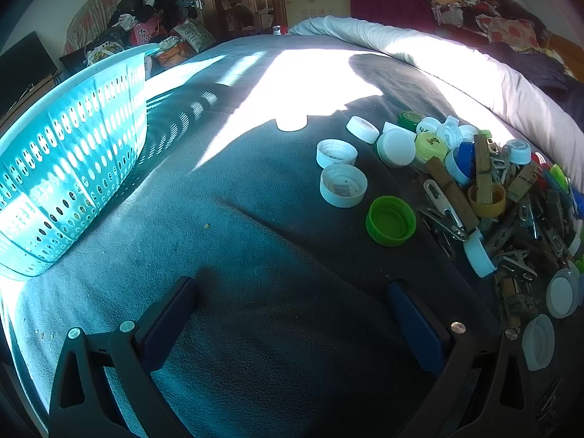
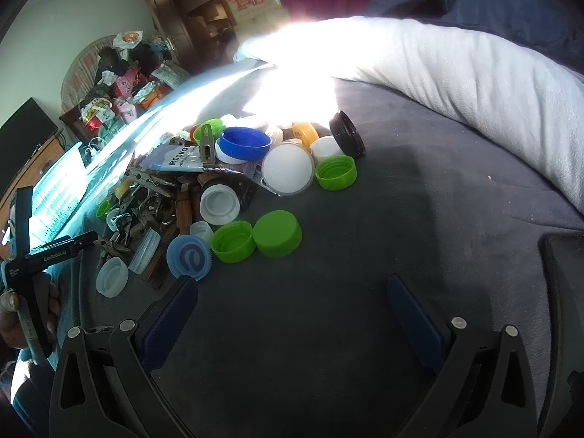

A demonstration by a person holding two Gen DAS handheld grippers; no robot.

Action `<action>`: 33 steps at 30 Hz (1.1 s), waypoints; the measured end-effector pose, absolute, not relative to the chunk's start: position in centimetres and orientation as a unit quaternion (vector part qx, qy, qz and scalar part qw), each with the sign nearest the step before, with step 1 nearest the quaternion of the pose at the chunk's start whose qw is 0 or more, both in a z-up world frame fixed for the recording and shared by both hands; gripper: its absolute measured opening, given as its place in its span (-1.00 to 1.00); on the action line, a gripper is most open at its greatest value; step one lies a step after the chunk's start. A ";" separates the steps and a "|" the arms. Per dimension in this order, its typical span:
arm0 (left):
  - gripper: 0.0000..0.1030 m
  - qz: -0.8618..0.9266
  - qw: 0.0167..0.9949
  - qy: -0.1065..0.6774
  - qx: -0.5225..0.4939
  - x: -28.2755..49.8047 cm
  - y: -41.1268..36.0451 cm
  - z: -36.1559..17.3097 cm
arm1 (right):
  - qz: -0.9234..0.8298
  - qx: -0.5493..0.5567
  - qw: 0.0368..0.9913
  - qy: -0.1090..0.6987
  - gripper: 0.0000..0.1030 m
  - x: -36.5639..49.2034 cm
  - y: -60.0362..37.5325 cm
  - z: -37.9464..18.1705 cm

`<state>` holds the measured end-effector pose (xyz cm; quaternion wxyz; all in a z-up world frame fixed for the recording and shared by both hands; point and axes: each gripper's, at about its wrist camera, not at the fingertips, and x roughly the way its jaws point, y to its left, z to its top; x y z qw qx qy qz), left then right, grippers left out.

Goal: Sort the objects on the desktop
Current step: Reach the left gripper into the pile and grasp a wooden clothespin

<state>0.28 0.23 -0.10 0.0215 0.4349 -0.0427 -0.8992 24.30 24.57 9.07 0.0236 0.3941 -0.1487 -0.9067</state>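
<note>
A pile of bottle caps and clothespins lies on a dark grey blanket. In the left wrist view a green cap (image 1: pixel 390 221) and two white caps (image 1: pixel 343 184) sit at the pile's near edge, with wooden and metal clothespins (image 1: pixel 452 193) to the right. My left gripper (image 1: pixel 292 292) is open and empty, low over bare blanket left of the pile. In the right wrist view two green caps (image 2: pixel 255 239), a light blue cap (image 2: pixel 189 257), a blue cap (image 2: pixel 242 142) and a white lid (image 2: pixel 288 169) show. My right gripper (image 2: pixel 292 292) is open and empty, just in front of the pile.
A turquoise perforated basket (image 1: pixel 69 168) stands at the left on the blanket (image 1: pixel 255 255). A rolled white quilt (image 2: pixel 456 69) runs along the right edge. The left gripper's body and a hand (image 2: pixel 29 292) show at the left of the right wrist view. Clutter fills the far room.
</note>
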 end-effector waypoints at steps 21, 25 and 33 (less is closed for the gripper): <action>1.00 -0.893 0.006 -0.044 0.448 -0.3 0.2 0.4 | -0.907 0.385 0.036 -0.170 1.00 24.6 25.4 9.1; 1.00 -0.881 -0.081 -0.007 0.466 -5.5 0.4 2.9 | -0.907 0.381 0.041 -0.178 1.00 24.6 25.6 9.0; 0.99 -0.847 -0.088 -0.044 0.523 -17.9 7.9 3.3 | -0.906 0.378 0.045 -0.184 1.00 24.7 25.9 9.0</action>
